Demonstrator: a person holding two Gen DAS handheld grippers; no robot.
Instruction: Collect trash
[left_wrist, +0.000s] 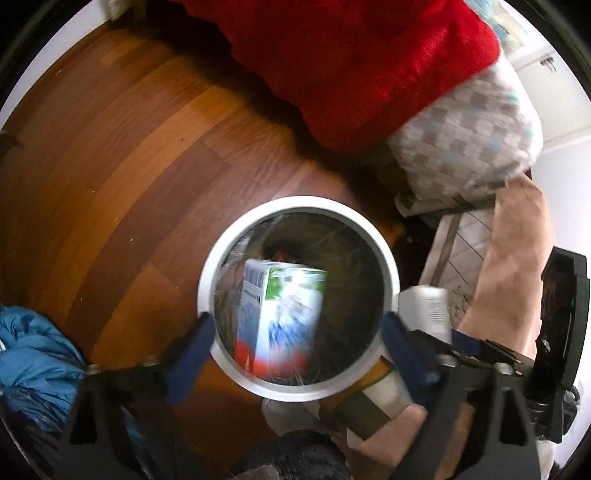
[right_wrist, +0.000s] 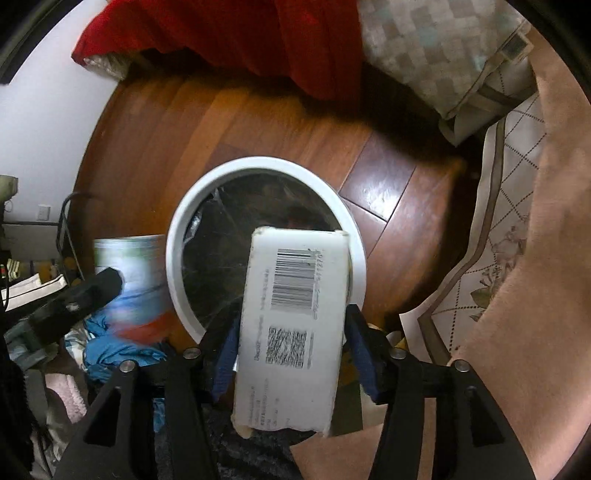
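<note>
A white-rimmed round trash bin (left_wrist: 207, 277) with a clear liner stands on the wooden floor. My left gripper (left_wrist: 295, 339) is open above it; a green, white and blue carton (left_wrist: 280, 314), blurred, is between the fingers over the bin's mouth, untouched by the pads. The same carton (right_wrist: 136, 280) shows blurred at the left of the right wrist view. My right gripper (right_wrist: 291, 354) is shut on a white box with a barcode (right_wrist: 291, 332), held over the near rim of the bin (right_wrist: 177, 229). That box (left_wrist: 428, 306) shows at the right in the left wrist view.
A red blanket (left_wrist: 351, 66) and a checked pillow (left_wrist: 472, 140) lie beyond the bin. A patterned rug (right_wrist: 491, 221) and pink fabric (right_wrist: 546, 258) are at the right. Blue cloth (left_wrist: 33, 362) lies at the left. The bin stands on brown wood floor (left_wrist: 129, 166).
</note>
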